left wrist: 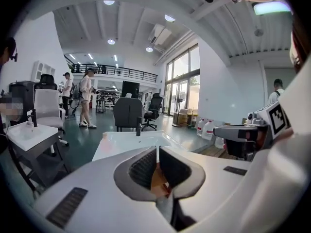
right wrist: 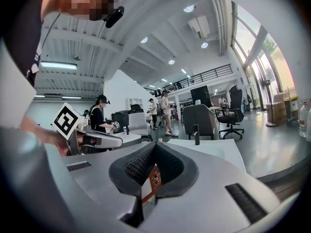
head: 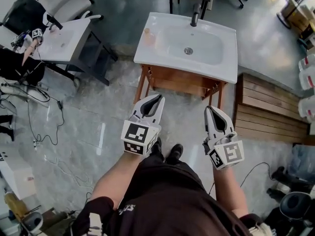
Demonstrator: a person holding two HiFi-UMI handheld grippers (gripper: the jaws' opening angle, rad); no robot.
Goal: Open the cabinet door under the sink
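Observation:
A white sink point(head: 162, 63) with a dark faucet point(head: 195, 14) tops a wooden cabinet point(head: 179, 85) just ahead of me. From above only the cabinet's upper front and legs show, and its door cannot be made out. My left gripper point(head: 158, 98) is held up in front of my waist, pointing at the cabinet's left half, jaws shut with nothing in them. My right gripper point(head: 209, 109) hovers beside it toward the cabinet's right leg, also shut and holding nothing. The left gripper view looks over its closed fingertips point(left wrist: 157, 149) onto the sink top point(left wrist: 121, 142). The right gripper view looks over its own point(right wrist: 156, 145).
A second white basin point(head: 64, 38) on a black stand sits at the left, with a person's arm by it. Wooden planks point(head: 270, 109) lie right of the cabinet. Cables point(head: 44, 112) trail over the grey floor at left. Water jugs point(head: 307, 75) stand at the right edge.

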